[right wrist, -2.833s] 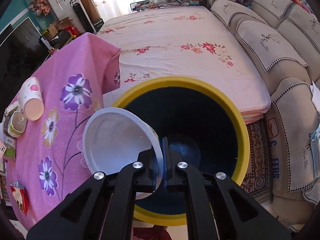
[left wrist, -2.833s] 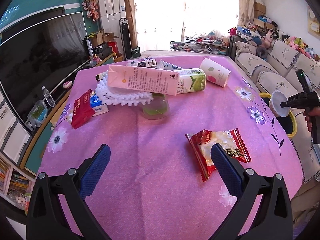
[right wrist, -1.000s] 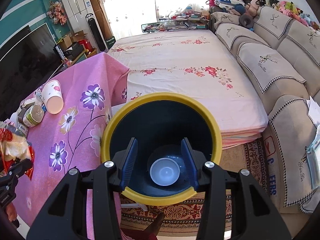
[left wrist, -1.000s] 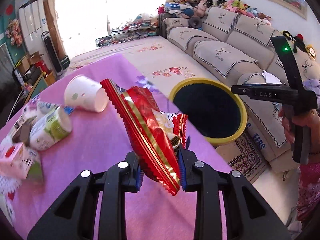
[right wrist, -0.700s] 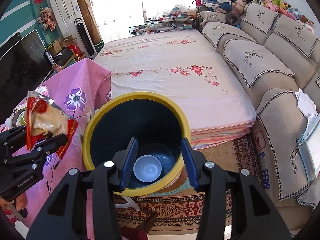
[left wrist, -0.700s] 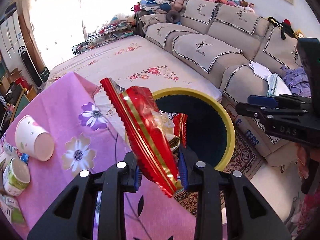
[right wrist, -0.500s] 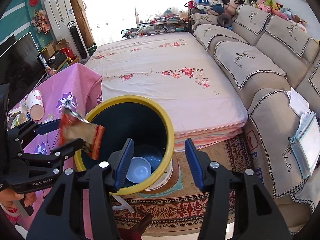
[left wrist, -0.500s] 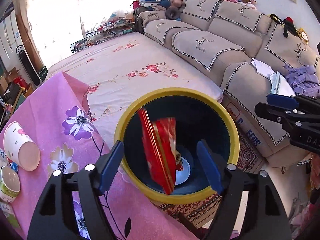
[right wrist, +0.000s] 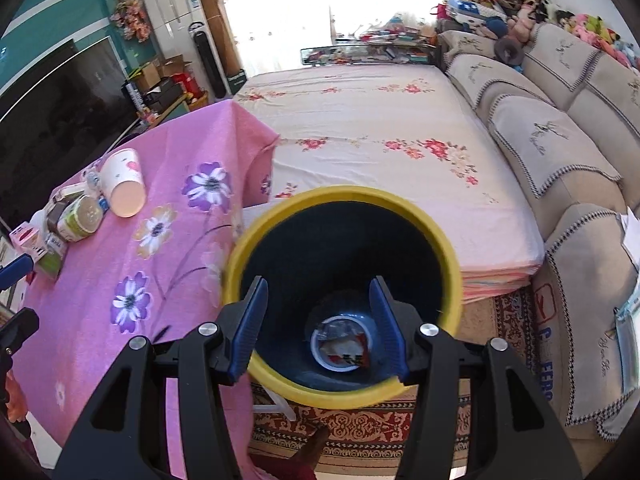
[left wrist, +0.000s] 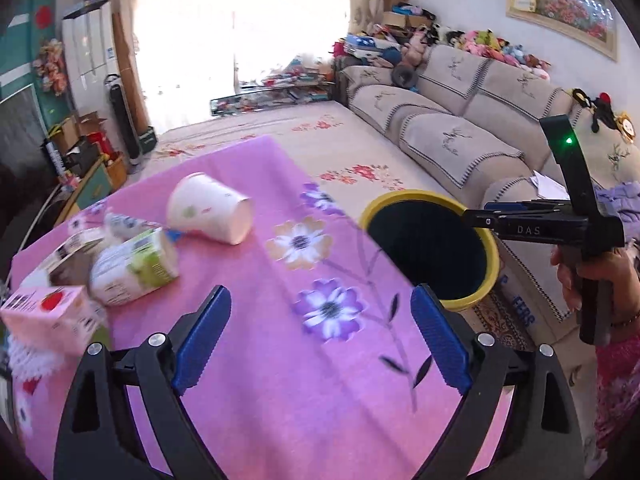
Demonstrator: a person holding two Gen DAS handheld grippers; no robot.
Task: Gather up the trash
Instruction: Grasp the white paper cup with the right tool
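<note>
Gaping wide and empty — left gripper (left wrist: pixel 320 344), right gripper (right wrist: pixel 318 324) alike.

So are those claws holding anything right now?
No. The left gripper and right gripper are both open and empty; the wrapper lies in the bin.

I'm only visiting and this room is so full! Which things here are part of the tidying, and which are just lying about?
Part of the job:
- yellow-rimmed bin
- red snack wrapper inside it
- paper cup
- green-labelled tub
- pink carton
- left tongs, right tongs, both open

Just lying about:
- sofa
- television
- stuffed toys
</note>
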